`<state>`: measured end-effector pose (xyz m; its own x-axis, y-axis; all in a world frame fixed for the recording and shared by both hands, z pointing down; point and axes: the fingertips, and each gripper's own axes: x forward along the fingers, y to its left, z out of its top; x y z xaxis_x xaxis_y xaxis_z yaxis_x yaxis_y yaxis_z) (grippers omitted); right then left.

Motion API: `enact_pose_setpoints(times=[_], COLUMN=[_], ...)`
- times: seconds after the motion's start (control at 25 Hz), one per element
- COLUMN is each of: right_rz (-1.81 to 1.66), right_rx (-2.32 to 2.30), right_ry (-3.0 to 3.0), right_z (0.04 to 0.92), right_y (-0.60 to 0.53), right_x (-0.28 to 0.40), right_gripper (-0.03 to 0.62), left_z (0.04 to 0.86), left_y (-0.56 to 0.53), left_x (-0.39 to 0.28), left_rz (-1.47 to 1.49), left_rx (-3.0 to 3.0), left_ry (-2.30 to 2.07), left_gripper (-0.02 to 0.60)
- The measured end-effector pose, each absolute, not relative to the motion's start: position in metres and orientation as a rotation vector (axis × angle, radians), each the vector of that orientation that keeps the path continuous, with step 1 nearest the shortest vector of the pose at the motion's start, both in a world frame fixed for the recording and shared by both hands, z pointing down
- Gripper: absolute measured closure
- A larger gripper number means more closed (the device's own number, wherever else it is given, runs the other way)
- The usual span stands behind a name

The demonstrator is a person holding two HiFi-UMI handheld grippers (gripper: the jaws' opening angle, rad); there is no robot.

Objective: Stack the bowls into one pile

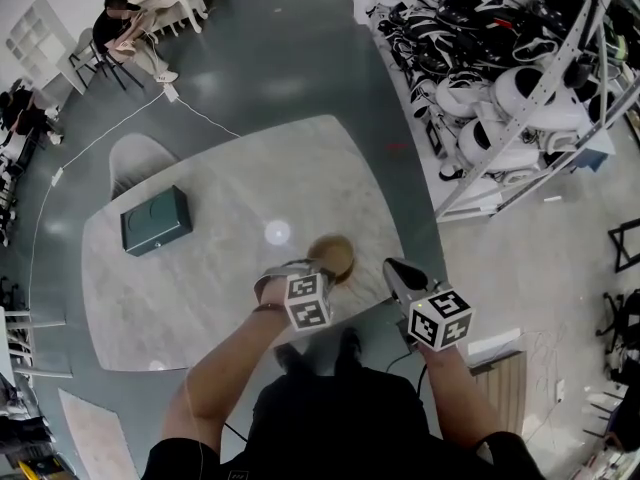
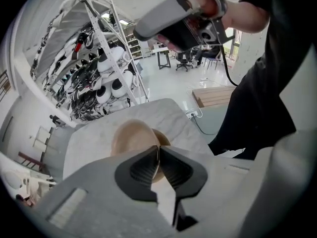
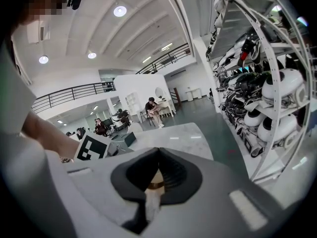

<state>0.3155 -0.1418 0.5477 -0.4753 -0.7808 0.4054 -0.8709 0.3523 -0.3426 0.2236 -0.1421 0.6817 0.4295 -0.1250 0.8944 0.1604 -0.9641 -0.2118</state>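
Note:
In the left gripper view a brown bowl [image 2: 130, 136] stands tilted just ahead of my left gripper [image 2: 158, 148], whose jaws are shut on its near rim. Part of a second brown bowl [image 2: 162, 139] shows close behind it on the right. From the head view the bowls [image 1: 334, 254] are near the front edge of the marble table [image 1: 200, 288], with the left gripper [image 1: 308, 267] at their near side. My right gripper [image 1: 393, 266] hangs to the right of the bowls, apart from them. Its jaws [image 3: 157, 151] meet at the tips with nothing held.
A dark green box [image 1: 155, 220] lies at the table's left. White racks [image 1: 520, 88] full of white and black gear stand at the right, beyond the table's edge. A chair [image 1: 135, 158] stands at the far side. People sit at desks far off [image 1: 125, 28].

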Motion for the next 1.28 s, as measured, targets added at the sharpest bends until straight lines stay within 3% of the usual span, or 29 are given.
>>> enact_pose_setpoints(times=[0.12,0.24,0.48,0.72,0.96,1.28], right_rz=[0.785,0.777,0.738,0.698,0.669,0.59], right_rx=[1.504,1.494,1.494,1.466,1.425,1.282], right_ry=[-2.435,-2.433,-2.438,-2.456,-2.483,-2.566], right_z=[0.55,0.55,0.537,0.524,0.514,0.488], right_y=[-0.143,-0.144,-0.153,-0.16,-0.168,-0.175], right_x=[0.316,0.314,0.304,0.274,0.228,0.101], right_gripper=[0.592,0.592,0.592,0.592,0.592,0.592], left_z=[0.687,0.685,0.658,0.606,0.569,0.518], left_y=[-0.14,-0.139,-0.154,-0.192,-0.209,-0.192], left_x=[0.224,0.224,0.217,0.178,0.094,-0.054], left_rz=[-1.573,-1.571,-1.46,-1.178,-0.946,-0.668], left_rx=[-2.435,-2.517,-2.654,-3.006,-3.102,-3.084], left_ry=[-0.041,-0.022,0.084,0.494,0.845,1.171], left_gripper=[0.555,0.41,0.41,0.434,0.482,0.52])
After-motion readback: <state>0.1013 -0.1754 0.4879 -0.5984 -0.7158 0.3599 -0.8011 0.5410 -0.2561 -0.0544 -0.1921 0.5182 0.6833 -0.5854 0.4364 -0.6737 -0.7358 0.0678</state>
